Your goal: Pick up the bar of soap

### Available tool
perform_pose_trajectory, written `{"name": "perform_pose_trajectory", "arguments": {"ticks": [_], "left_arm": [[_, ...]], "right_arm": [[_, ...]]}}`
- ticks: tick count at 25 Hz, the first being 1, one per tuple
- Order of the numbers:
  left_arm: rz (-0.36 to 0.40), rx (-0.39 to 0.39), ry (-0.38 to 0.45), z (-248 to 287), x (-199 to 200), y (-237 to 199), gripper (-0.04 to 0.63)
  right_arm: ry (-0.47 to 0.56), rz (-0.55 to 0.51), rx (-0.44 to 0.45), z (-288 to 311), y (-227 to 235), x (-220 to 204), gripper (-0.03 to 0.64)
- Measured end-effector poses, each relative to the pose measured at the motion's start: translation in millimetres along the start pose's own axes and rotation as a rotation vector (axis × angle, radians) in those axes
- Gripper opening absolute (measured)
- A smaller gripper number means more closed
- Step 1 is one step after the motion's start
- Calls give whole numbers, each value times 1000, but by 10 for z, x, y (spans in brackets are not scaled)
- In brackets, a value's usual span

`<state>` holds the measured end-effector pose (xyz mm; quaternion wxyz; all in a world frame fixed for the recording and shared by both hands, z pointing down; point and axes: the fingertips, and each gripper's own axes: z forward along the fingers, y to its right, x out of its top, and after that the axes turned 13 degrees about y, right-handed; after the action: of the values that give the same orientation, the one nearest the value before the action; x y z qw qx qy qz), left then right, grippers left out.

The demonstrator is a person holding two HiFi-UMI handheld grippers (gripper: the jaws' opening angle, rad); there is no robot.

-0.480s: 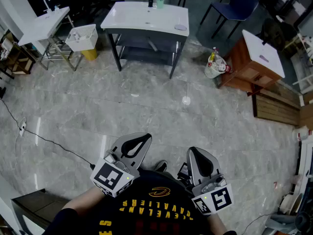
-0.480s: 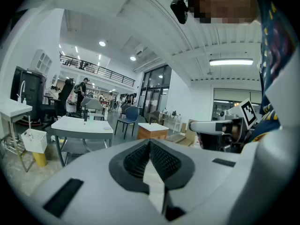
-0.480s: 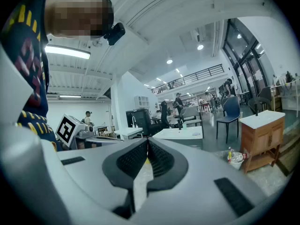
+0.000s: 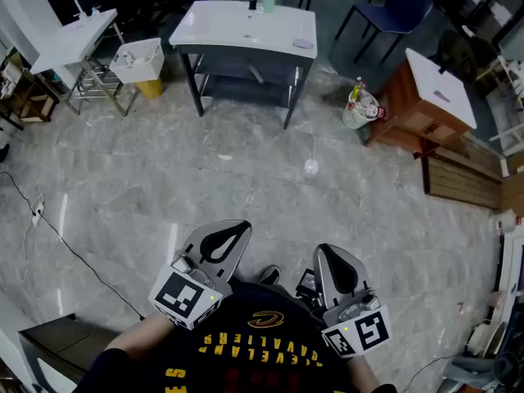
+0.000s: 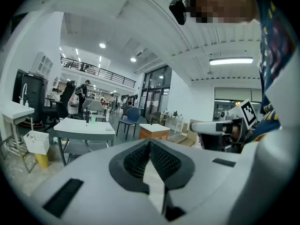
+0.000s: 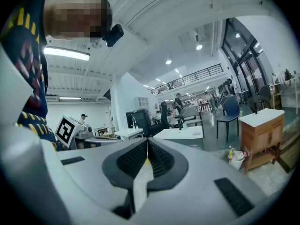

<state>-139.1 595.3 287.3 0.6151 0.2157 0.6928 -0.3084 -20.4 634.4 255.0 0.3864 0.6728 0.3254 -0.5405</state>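
A small pale oval bar of soap (image 4: 303, 44) lies near the right end of a white sink table (image 4: 237, 31) far ahead across the floor. A dark bottle and a green cup (image 4: 268, 5) stand at that table's back edge. Both grippers are held close to the person's chest, well short of the table. My left gripper (image 4: 235, 230) is shut with nothing in it, its closed jaws (image 5: 150, 142) pointing toward the table (image 5: 84, 126). My right gripper (image 4: 326, 256) is also shut and empty (image 6: 147, 143).
A white basket (image 4: 137, 62) and a second white sink stand (image 4: 74, 39) are at the far left. A blue chair (image 4: 397, 11), a wooden cabinet (image 4: 430, 97) and a bag of bottles (image 4: 360, 109) stand to the right. A black cable (image 4: 74, 256) crosses the grey floor.
The head view has shifted slightly, so the table sits a little higher in the picture. The left gripper drifted slightly left; both grippers stay shut at the chest.
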Motion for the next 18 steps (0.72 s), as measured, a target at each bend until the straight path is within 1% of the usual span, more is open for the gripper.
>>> {"name": "perform_pose_trajectory", "arguments": {"ticks": [7,11,16,18], "left_arm": [[-10,39,25,-186,89,-252,11],[-30,40,33,-375,46,-483,11],[-40,71,48,-636,45,-889,11],[-44,78,45,-683,31,-997,11]], "right_arm": [[50,7,-139,-42,187,169,17],[35,-29,-168,63,74,139,17],[18,-94,-204,162,-67,170,17],[22,-102,-231,142,-69,211,17]]}}
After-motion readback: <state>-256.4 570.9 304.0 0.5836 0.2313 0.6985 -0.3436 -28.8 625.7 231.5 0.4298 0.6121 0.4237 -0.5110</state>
